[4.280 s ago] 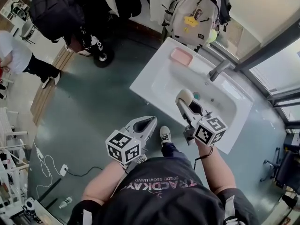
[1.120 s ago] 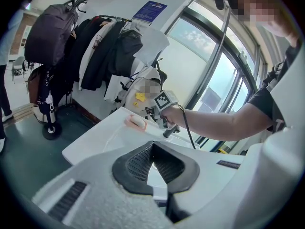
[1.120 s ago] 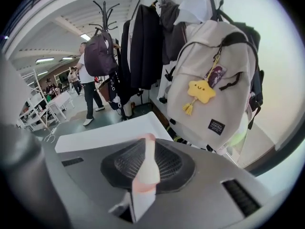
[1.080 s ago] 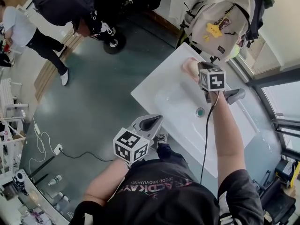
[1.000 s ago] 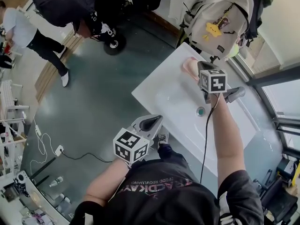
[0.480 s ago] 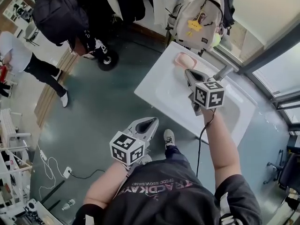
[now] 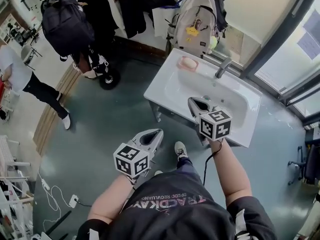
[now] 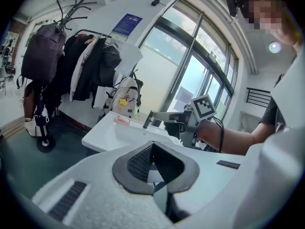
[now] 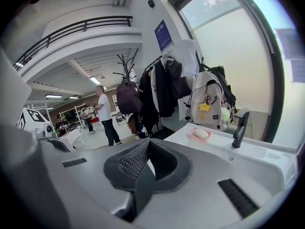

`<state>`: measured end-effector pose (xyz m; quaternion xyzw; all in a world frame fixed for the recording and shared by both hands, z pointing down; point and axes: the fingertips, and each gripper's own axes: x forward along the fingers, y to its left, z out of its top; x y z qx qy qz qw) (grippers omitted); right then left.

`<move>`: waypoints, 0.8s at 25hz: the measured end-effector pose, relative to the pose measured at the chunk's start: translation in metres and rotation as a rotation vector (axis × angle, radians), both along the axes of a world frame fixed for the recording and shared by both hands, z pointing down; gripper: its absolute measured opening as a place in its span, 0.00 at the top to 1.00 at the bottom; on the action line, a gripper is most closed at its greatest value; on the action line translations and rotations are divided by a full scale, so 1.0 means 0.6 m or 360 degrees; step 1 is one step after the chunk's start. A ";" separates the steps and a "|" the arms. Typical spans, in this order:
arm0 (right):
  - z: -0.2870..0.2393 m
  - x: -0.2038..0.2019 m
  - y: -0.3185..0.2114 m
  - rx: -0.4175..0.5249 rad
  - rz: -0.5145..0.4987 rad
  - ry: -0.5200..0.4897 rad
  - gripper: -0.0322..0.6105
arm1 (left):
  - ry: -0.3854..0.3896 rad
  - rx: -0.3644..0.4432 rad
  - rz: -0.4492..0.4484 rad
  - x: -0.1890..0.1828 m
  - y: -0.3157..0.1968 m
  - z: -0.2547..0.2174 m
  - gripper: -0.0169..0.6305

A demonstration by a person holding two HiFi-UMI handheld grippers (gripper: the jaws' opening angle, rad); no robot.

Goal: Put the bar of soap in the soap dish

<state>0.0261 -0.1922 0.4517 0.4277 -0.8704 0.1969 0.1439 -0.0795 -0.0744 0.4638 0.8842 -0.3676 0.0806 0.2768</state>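
Observation:
A pale bar of soap [image 9: 201,133] lies in the pink soap dish [image 7: 188,63] on the far left corner of the white sink [image 7: 170,84]. In the left gripper view the dish [image 8: 122,120] shows small on that same corner. My right gripper [image 7: 193,102] hangs above the near edge of the basin, well back from the dish; it is shut with nothing between its pads [image 9: 147,149]. My left gripper [image 7: 159,133] is off the sink, over the floor on the left, also shut and holding nothing [image 8: 151,149].
A dark faucet [image 7: 222,66] stands at the sink's back edge, right of the dish. A beige backpack [image 7: 192,21] and a coat rack with jackets [image 8: 90,66] stand behind the sink. A person [image 7: 22,79] walks at the far left. Windows run along the right.
My right gripper has let go of the soap in the dish, drawn back toward me and shut. The left gripper has shifted a little; the head view has swung.

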 end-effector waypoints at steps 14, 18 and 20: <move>0.028 -0.054 0.304 -0.0069 0.0022 -0.0033 0.93 | -0.0001 -0.0066 0.0170 -0.011 0.179 0.031 0.96; 0.033 -0.053 0.350 -0.0090 0.0014 -0.0044 0.93 | -0.0004 -0.0085 0.0196 0.003 0.203 0.037 0.96; 0.037 -0.053 0.372 -0.0111 0.0002 -0.0051 0.93 | 0.0005 -0.0104 0.0201 0.012 0.216 0.039 0.96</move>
